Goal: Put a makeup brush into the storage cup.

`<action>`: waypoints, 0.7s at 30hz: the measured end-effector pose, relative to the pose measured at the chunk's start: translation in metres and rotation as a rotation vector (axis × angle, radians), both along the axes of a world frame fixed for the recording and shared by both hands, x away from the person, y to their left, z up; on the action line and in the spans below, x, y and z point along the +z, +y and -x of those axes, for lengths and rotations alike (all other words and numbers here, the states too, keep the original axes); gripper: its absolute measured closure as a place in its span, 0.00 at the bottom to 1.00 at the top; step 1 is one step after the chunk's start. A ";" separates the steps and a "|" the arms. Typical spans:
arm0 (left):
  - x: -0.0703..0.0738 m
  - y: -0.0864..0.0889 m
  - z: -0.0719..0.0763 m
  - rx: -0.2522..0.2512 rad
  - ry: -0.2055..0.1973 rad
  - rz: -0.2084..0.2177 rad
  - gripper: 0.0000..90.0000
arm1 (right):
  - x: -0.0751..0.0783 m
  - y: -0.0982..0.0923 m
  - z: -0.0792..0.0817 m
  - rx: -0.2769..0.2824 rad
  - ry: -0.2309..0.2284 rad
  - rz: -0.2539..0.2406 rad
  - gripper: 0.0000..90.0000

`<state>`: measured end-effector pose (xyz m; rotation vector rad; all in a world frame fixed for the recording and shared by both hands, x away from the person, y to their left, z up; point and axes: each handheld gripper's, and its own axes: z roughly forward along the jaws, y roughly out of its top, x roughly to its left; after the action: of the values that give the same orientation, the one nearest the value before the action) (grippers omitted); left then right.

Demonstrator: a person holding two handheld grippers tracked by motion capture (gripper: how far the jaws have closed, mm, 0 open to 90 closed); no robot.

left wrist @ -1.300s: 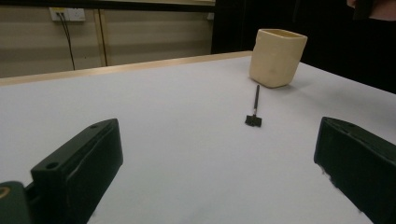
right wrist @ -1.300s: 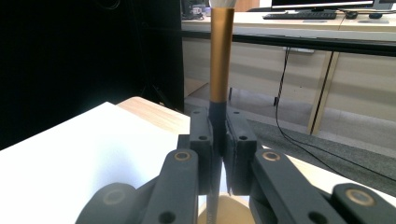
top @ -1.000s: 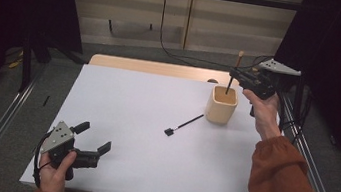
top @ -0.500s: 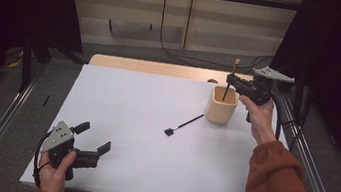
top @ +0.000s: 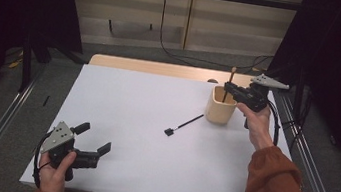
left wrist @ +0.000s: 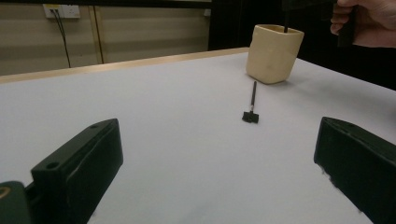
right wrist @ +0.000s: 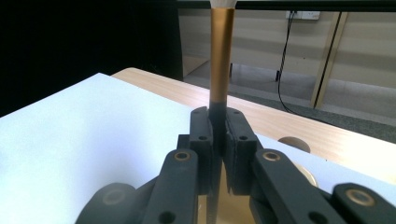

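The right tool (top: 228, 87), clamped tight on an upright brush (right wrist: 220, 56) over the cup (top: 219, 108) directly beneath it, risks tipping that cup should the handle catch its rim, while the left tool (top: 93, 138) rests wide open and empty on the desk (top: 147, 173).

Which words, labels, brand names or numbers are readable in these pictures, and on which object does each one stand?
None can be read: no view shows any text.
Cup: plain beige, no print.
Brush in the right gripper: gold band and dark handle, no marking.
Second brush on the white table: plain black.
Left gripper: no label to be seen.
Wall sockets: no lettering to be made out.
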<state>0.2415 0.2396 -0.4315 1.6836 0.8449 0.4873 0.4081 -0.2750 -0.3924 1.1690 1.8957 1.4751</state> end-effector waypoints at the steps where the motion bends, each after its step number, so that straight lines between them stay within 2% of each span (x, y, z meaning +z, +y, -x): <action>1: 0.000 -0.001 0.000 -0.002 -0.001 -0.007 0.01 | -0.001 0.000 0.000 -0.001 0.001 0.004 0.92; 8: 0.000 -0.001 0.000 -0.004 -0.001 -0.008 0.01 | -0.012 -0.001 0.000 -0.007 0.025 0.019 0.92; 21: 0.000 0.000 -0.001 -0.005 0.008 -0.003 0.01 | -0.020 0.002 -0.001 0.000 0.039 0.003 0.92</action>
<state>0.2424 0.2392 -0.4317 1.6908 0.8458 0.4792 0.4096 -0.2725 -0.4126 1.2047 1.9229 1.4585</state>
